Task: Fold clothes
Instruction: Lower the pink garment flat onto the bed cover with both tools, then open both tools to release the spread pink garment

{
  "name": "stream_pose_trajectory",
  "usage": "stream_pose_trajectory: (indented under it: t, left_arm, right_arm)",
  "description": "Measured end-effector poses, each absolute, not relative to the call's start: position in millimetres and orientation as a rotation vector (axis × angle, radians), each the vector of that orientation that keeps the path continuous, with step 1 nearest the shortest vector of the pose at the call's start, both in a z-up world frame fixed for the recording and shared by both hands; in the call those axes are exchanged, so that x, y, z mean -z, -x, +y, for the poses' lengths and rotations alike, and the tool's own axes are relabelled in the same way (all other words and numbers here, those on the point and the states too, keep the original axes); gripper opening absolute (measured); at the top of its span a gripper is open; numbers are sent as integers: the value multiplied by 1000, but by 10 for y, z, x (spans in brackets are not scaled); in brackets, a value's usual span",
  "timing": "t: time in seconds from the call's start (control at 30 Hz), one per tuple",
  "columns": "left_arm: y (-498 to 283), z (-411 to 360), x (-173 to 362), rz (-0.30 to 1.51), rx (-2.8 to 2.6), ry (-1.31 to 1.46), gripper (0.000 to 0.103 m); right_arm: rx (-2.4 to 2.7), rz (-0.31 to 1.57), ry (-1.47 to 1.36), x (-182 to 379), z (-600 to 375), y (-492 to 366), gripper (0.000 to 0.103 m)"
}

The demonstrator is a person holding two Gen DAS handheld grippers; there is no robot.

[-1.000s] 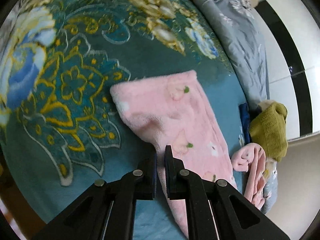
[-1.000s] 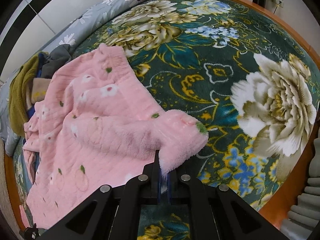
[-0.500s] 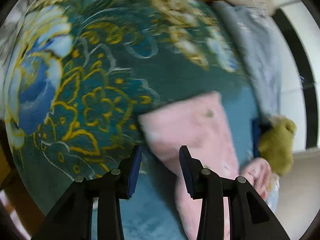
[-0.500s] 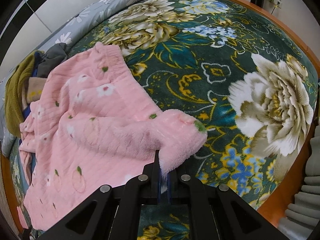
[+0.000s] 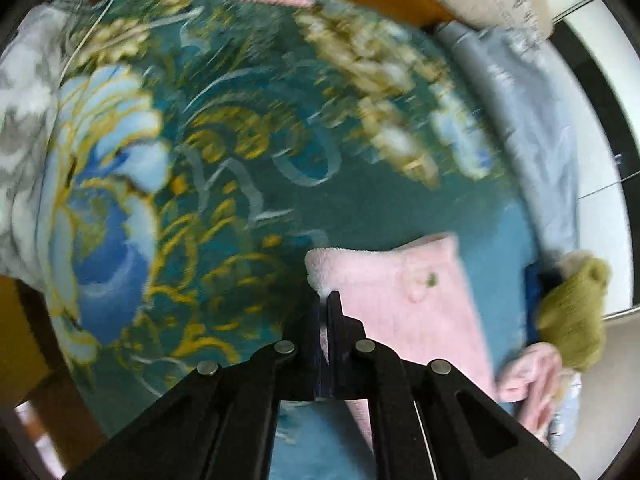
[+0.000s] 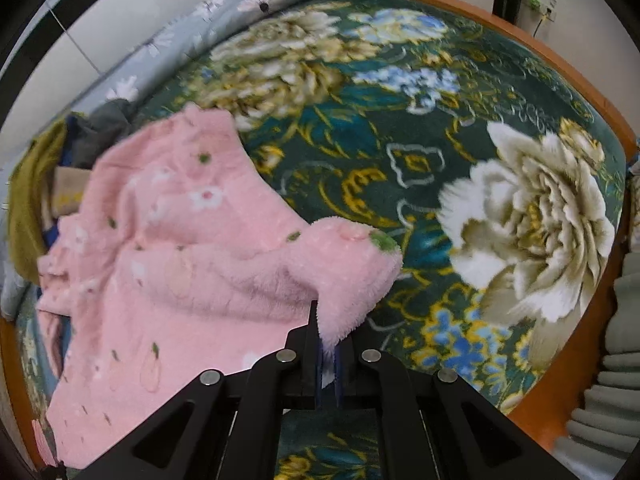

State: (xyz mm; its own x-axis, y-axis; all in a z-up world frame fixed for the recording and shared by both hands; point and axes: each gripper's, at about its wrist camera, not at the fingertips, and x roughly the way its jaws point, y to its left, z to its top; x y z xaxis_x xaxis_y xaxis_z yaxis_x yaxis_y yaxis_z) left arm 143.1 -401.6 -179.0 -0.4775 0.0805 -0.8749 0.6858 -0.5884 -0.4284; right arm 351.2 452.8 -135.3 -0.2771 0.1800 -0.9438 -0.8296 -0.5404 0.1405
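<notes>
Clearly pinched at two corners: pink fleece garment [image 6: 168, 248], printed with small flowers and green leaves, spread across the floral bed blanket [image 6: 460, 128]. Left hand-held gripper [image 5: 323, 304] pressed together on a white-edged corner of the pink fleece garment [image 5: 404, 292], fingers nearly meeting with only a sliver of fabric between them. Right hand-held gripper [image 6: 326, 320] likewise clamped on a fluffy folded corner, lifted slightly off the blanket and drooping over the finger tips. Hard to read in the left wrist view: floral bed blanket [image 5: 224, 168] smeared by motion blur, pattern edges streaked. Cut off at the lower right of that view, a rolled pink piece [image 5: 532, 376], not clear whether part of the same garment. Beside it, an olive knitted item [image 5: 572, 320] with something dark blue [image 5: 531, 300] half hidden behind it. Partly buried at the left edge of the right wrist view: olive cloth [image 6: 28, 208], grey cloth [image 6: 104, 128] and a beige piece [image 6: 68, 188], all tucked under or behind the pink fleece. Grey daisy-print quilt [image 6: 224, 12] along the far side of the bed, running out of frame. Orange wooden bed frame [image 6: 560, 64] rimming the blanket. Grey ribbed object [image 6: 616, 344] at the right edge, cropped, identity unclear.
</notes>
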Motion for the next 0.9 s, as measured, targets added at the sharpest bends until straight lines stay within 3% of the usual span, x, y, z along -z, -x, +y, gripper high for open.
stream_pose_trajectory:
  t: [0.13,0.3,0.37,0.47,0.5,0.53,0.67,0.9]
  left_arm:
    - [-1539,-4041,1921,1176,2076,-1318,3]
    - [-1522,-3994,1675,1183,2137,-1330,7]
    - [-1513,-3965,1511,1171,2178,-1306,22]
    - [-1404,-3858,1257,1106,2246,-1290,25]
    - [-1325,-3778,1178,1076,2277,-1300,26]
    - [-1243,-3693,1100,1046,2309,-1311,28]
    - [-738,-3093,965,977,2486,-1388,46]
    - [349,-1383,1536,637,2636,-1800,49]
  right_arm:
    - [-1857,852,1313,1480,4513,-3558,4]
    - [-1914,894,1316,1415,4530,-3613,9]
    - [-1944,888,1321,1336,4533,-3647,11]
    - [-1965,881,1323,1244,4567,-3701,22]
    - [-1962,876,1323,1223,4588,-3717,38]
    - [-1949,871,1309,1201,4636,-3740,45]
    - [-1897,854,1249,1126,4820,-3790,48]
    - [-1984,860,1275,1121,4641,-3316,48]
